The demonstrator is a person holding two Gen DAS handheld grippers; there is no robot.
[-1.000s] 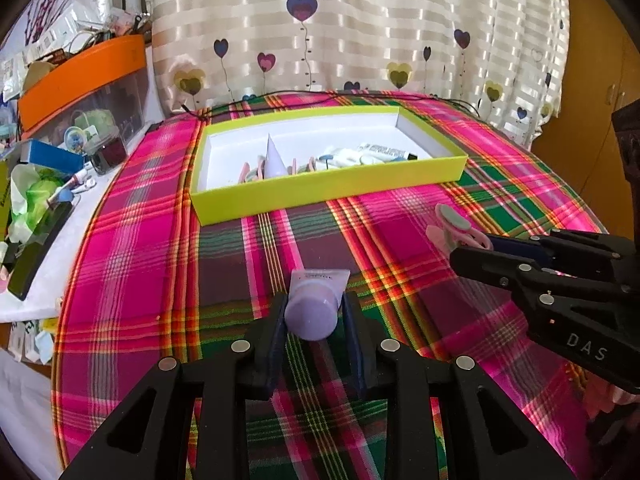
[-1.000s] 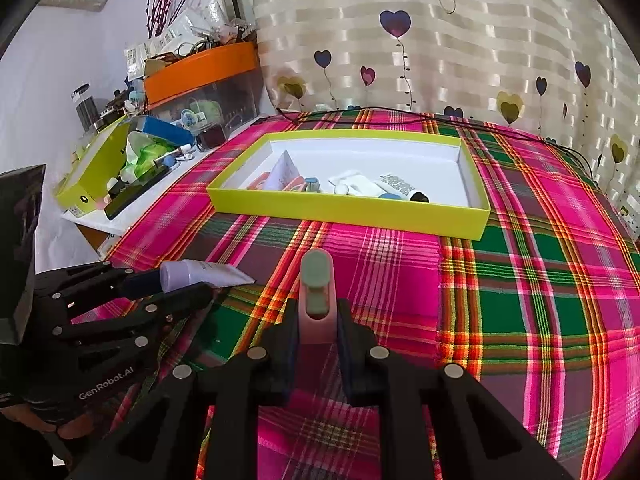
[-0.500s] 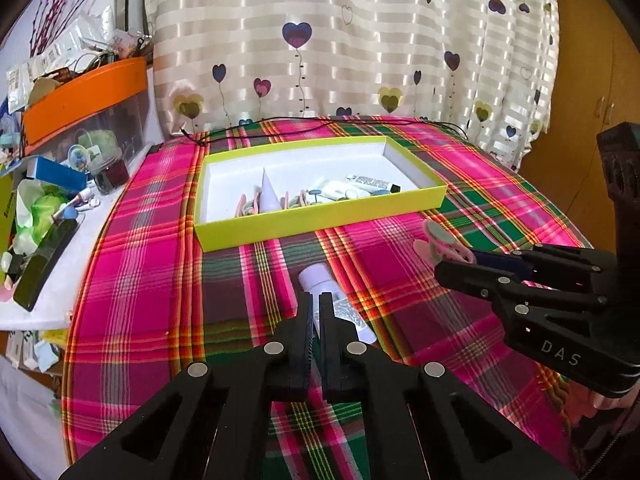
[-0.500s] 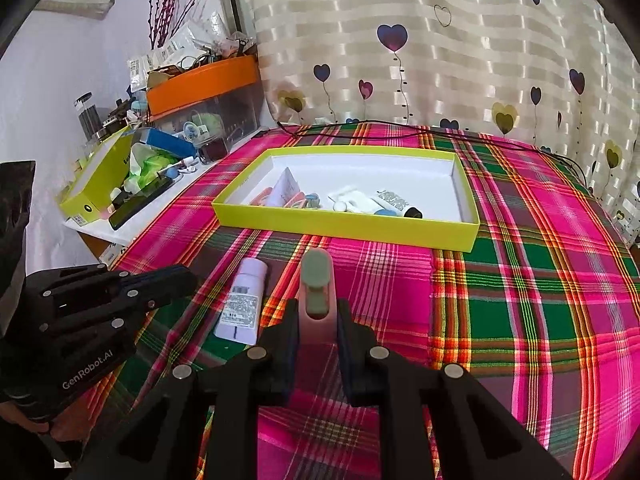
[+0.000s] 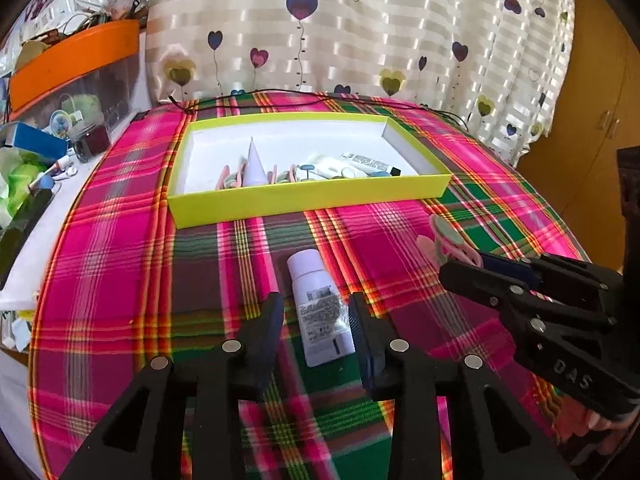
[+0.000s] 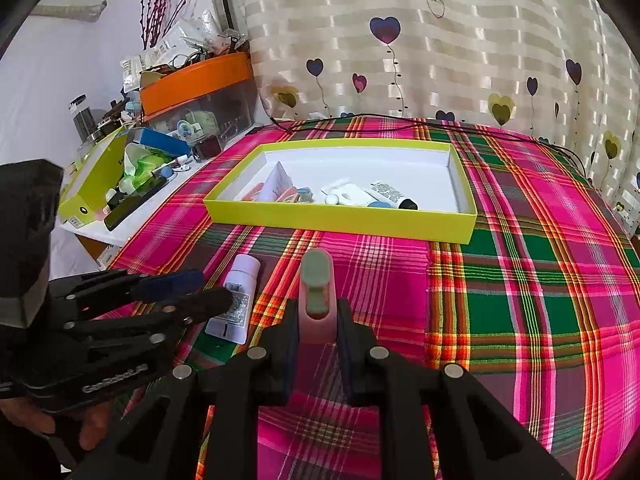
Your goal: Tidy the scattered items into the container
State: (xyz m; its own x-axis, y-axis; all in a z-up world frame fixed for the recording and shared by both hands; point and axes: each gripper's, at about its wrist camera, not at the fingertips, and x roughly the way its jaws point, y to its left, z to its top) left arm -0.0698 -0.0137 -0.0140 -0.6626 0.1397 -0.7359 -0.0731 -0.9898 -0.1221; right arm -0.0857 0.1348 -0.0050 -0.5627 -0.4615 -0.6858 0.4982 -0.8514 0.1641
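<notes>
I cannot make out the small items inside the shallow yellow-green cardboard box (image 5: 308,200). My left gripper (image 5: 316,320), jaws just opened wide, straddles the white squeeze tube (image 5: 320,308) lying near that box. My right gripper (image 6: 318,320) stays clamped on a pink-and-green clip (image 6: 316,288).

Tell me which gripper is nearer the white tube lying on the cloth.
Left. The left gripper has just opened and straddles the white tube without pinching it. The right gripper sits off to the tube's right, shut on a pink clip.
</notes>
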